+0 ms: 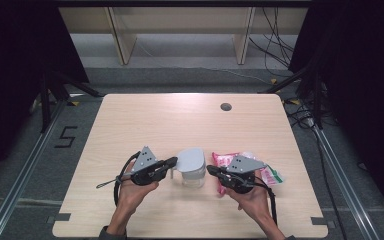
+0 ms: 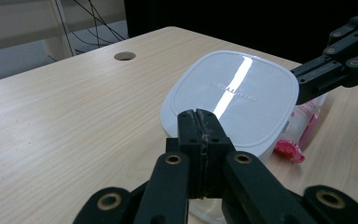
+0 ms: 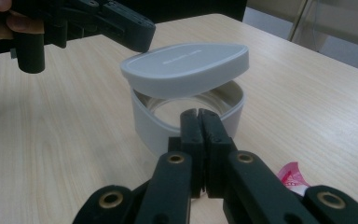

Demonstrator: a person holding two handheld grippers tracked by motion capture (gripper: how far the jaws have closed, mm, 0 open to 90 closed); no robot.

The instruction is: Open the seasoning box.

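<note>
The white lid [image 3: 186,68] sits tilted and partly lifted off the clear container [image 3: 186,114] at the near centre of the worktop [image 1: 145,125], so opening is judged unfinished, with left gripper [image 1: 172,162] and right gripper [image 1: 211,170] both closed on nothing, flanking it, and a pink packet [image 1: 223,161] lying right.

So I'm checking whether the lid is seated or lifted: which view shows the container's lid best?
The right gripper view: the lid sits tilted, raised off the container's rim, with a gap. The left gripper view shows its flat top; the high view shows it small, from above.
</note>
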